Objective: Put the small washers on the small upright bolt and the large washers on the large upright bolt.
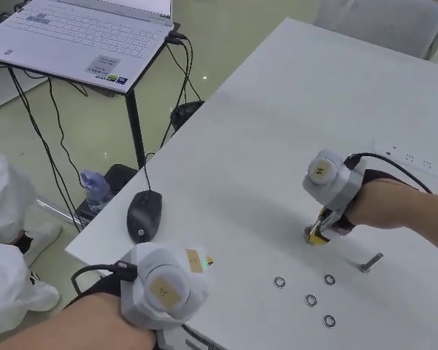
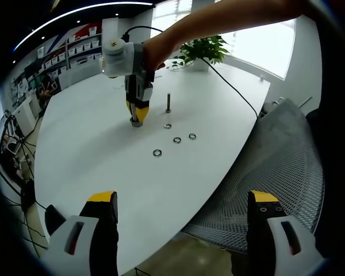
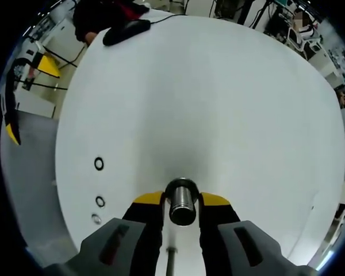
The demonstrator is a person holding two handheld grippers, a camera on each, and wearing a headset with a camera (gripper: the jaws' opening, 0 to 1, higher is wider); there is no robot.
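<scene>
since the right gripper (image 1: 315, 235) is clamped on the big bolt (image 3: 182, 201), end-down on the table (image 1: 263, 146), that one's steel: stiff, heavy-ish, and the threads give bite. left gripper (image 2: 181, 201) hangs wide open off the table edge. four washers (image 1: 311, 300) lie flat near the thin bolt (image 1: 371, 262). they're light, slick and thin, prob. best pinched across the rim. sizes too small to tell apart.

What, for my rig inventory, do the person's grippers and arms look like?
The left gripper and right gripper are alike: rounded pale grey housings, dark jaws with yellow tips, a tan round sticker on top, a black cable each. Black straps cross the wrists; no sleeves.
</scene>
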